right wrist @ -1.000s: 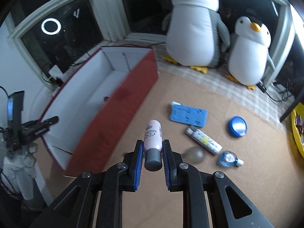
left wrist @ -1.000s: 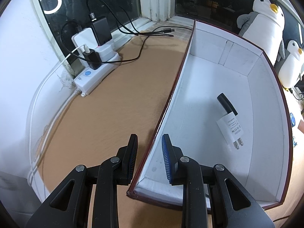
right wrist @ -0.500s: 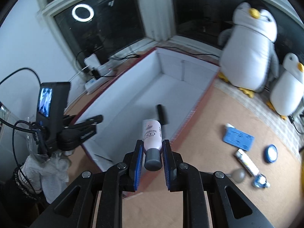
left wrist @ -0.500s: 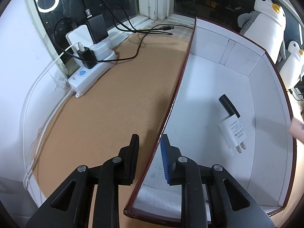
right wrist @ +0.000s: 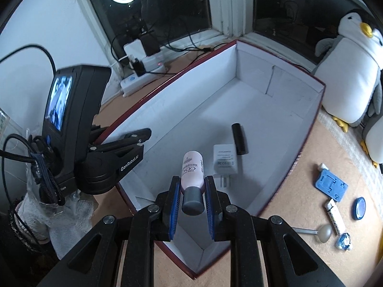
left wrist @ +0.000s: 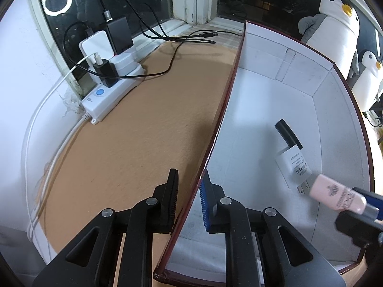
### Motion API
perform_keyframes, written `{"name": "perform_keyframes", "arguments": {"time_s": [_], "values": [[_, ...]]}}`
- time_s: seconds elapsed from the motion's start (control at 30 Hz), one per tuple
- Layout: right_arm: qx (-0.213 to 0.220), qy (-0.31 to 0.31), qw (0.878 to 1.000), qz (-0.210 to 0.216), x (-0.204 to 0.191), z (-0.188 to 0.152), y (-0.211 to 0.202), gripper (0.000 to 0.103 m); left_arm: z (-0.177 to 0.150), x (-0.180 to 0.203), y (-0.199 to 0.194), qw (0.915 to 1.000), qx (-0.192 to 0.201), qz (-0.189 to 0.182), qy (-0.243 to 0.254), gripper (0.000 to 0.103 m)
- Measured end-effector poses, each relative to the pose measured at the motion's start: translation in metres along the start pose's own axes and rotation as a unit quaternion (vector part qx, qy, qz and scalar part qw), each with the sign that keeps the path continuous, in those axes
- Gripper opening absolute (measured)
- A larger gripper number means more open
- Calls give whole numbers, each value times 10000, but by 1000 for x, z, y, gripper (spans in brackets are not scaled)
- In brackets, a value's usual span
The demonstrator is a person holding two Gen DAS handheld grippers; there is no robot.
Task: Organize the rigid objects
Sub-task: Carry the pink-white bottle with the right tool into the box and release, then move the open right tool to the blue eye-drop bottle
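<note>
Right gripper (right wrist: 191,201), clamped on pink bottle (right wrist: 192,169), above box (right wrist: 275,76) holding charger (right wrist: 225,159); five items remain outside.

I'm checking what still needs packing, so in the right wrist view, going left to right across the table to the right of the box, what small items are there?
Metal spoon → blue phone stand → white lighter → small blue glass bottle → round blue tin.
</note>
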State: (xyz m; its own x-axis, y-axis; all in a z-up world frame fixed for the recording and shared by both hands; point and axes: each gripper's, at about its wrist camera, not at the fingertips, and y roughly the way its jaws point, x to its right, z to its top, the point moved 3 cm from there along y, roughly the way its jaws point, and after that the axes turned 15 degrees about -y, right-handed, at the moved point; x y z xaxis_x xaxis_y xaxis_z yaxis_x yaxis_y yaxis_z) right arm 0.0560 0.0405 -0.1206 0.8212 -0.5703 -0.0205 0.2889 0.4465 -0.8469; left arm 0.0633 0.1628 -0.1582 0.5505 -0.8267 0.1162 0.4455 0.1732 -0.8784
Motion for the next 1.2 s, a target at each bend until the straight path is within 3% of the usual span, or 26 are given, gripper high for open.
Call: {"name": "perform_keyframes", "arguments": {"time_s": [0.37,0.5,0.63,0.97,1.2], "values": [[-149,-41,9999,23,-7,1,16,18,0,1,0,10000,7,-11,-1,15],[-88,-17,10000,19,-7,1,14,28,0,0,0,10000,8,-14,-4,16],[-17,94,10000,23,-5,0,9,28,0,0,0,10000,3,-20,-19,16],[413,803,9959,-19,25,-28,-32,35,1,0,-2,10000,-35,29,14,16],[742,1506,9858,-87,60,-64,-69,37,0,0,-4,10000,-29,82,25,16]]}}
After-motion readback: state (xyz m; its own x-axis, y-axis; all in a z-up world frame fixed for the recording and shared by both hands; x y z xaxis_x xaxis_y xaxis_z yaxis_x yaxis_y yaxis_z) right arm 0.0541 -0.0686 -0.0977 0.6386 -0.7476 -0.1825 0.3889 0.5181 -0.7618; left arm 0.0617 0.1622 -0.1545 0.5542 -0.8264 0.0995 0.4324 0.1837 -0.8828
